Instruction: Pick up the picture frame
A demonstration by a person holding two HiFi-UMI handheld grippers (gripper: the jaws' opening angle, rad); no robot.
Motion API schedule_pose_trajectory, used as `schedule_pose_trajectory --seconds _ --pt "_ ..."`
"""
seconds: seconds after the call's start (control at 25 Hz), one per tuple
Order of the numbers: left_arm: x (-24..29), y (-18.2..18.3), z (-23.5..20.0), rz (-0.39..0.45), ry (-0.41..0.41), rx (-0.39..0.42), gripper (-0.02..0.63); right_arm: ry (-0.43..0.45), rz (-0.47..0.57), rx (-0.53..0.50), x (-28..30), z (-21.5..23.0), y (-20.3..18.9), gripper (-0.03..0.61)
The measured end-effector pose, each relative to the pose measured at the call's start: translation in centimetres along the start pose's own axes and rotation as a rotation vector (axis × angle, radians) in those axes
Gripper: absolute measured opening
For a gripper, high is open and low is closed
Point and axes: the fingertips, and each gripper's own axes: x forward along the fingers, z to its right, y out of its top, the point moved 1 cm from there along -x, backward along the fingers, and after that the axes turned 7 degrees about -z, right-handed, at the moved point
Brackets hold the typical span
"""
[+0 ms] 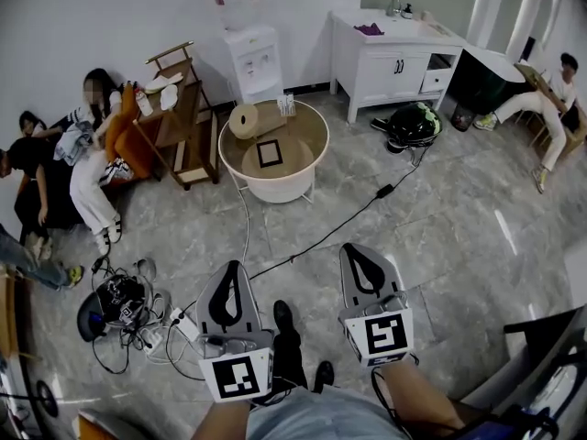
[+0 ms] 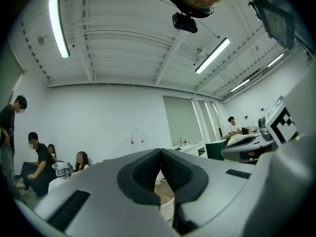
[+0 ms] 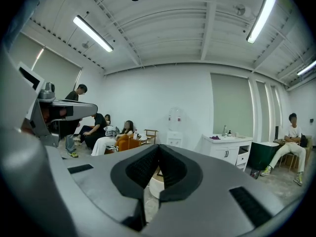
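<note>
A small black picture frame (image 1: 270, 153) lies flat on the lower wooden shelf of a round white table (image 1: 275, 186), far ahead across the floor. My left gripper (image 1: 234, 269) hangs over the floor near the bottom of the head view, shut with nothing in it. My right gripper (image 1: 359, 250) is beside it, also shut and empty. In the left gripper view the closed jaws (image 2: 160, 152) hide all but a bit of the table's rim (image 2: 168, 199). In the right gripper view the closed jaws (image 3: 158, 148) leave only part of the table (image 3: 157, 186) showing.
A roll of paper (image 1: 244, 120) sits on the table. A black cable (image 1: 339, 223) crosses the grey tiled floor. A power strip and cable tangle (image 1: 138, 314) lie at left. People sit at left (image 1: 92, 154) and far right (image 1: 550, 99). A white cabinet (image 1: 394, 58) and water dispenser (image 1: 252, 58) stand behind.
</note>
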Motion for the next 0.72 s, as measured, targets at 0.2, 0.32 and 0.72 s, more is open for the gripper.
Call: schedule_pose_trajectory --seconds 0.2,0.32,0.72 --pt "7.6 -1.6 -4.3 -0.018 0.008 -0.020 0.015 0.009 -0.001 -0.013 9.0 0.3 1.7 0.014" --pt "12.6 -1.7 -8.0 -0.008 0.006 -0.046 0.015 0.029 -0.005 -0.046 15.0 -0.5 3.9 0.014" --pt "24.0 -1.3 -14.6 0.017 -0.030 -0.073 0.015 -0.007 0.004 -0.058 26.8 0.8 9.0 0.014"
